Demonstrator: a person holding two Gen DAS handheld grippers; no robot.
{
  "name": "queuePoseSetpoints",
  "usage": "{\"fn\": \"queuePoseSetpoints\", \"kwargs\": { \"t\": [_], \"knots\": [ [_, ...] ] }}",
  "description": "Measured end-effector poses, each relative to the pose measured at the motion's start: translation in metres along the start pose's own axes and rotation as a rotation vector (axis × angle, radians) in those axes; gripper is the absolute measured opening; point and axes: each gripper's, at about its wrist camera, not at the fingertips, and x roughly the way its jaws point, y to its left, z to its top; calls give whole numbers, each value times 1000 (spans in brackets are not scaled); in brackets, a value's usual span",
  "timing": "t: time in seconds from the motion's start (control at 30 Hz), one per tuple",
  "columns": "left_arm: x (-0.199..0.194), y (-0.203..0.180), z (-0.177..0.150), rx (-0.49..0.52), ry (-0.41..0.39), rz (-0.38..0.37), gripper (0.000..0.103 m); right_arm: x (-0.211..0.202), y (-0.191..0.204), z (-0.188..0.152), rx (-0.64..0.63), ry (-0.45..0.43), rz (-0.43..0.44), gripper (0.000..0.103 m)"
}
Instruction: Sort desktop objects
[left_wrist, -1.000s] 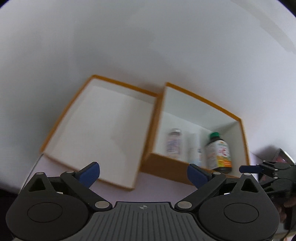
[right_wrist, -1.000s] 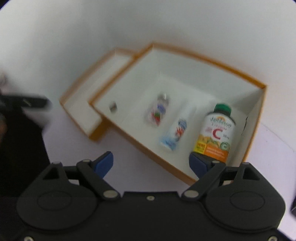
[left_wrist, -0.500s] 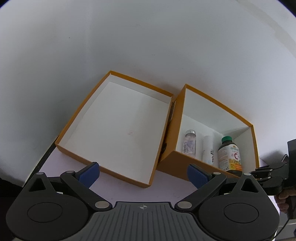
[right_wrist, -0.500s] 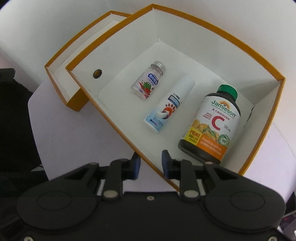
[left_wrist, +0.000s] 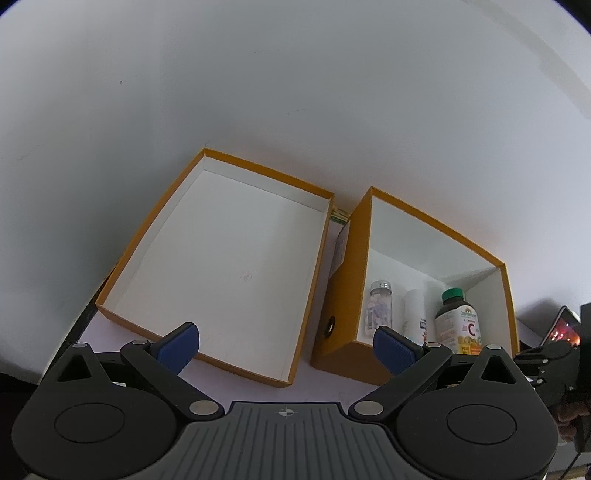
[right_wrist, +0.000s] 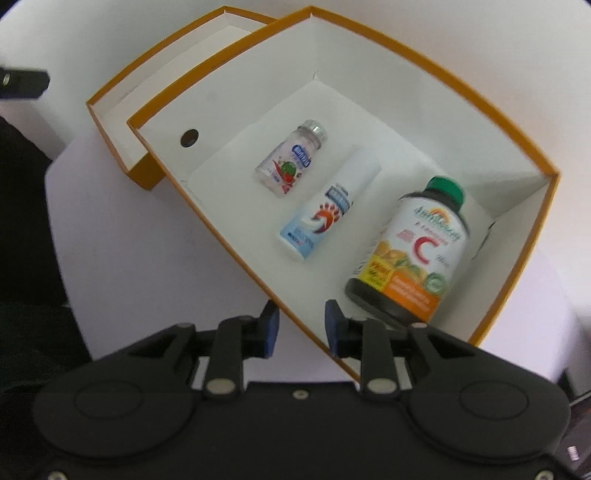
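Inside deep box (right_wrist: 424, 96): vitamin bottle (right_wrist: 413, 251) lying, cap toward far wall; right claw (right_wrist: 300, 325) narrow, astride near wall; left claw (left_wrist: 284, 341) wide.
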Motion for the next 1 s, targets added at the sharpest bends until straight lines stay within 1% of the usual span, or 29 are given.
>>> {"fn": "queuePoseSetpoints", "kwargs": {
  "t": [0.07,0.1,0.13,0.27,0.37,0.47,0.5,0.53,0.57,0.7,0.83,0.9,0.97,1.0],
  "knots": [
    [1,5,1,-8,2,5,100,-8,7,3,10,-35,12,35],
    [1,7,1,-12,5,8,100,-13,13,7,17,-56,30,43],
    [1,10,0,-13,7,5,100,-16,19,11,11,-71,33,47],
    [-2,18,1,-27,15,-11,100,-25,44,27,-38,-118,12,48],
    [-6,17,4,14,8,-5,100,-29,58,38,-65,-138,-4,48],
    [-6,14,6,62,14,15,100,-30,65,52,-16,-130,2,50],
    [-6,13,6,84,20,26,100,-29,67,56,13,-128,3,53],
    [-7,14,6,89,19,28,100,-28,68,58,25,-125,3,56],
    [-7,15,6,94,18,29,101,-26,71,60,33,-120,-3,57],
    [-7,21,6,97,21,41,102,-17,82,64,63,-98,-34,58],
    [-5,27,6,100,35,58,102,-12,87,62,108,-87,-46,58],
    [-4,31,9,115,41,85,102,-10,89,62,129,-79,-49,58],
    [-4,32,11,121,40,93,102,-9,92,62,160,-76,-66,60],
    [-4,33,12,124,39,97,102,-8,92,62,178,-74,-74,65]
  ]
}}
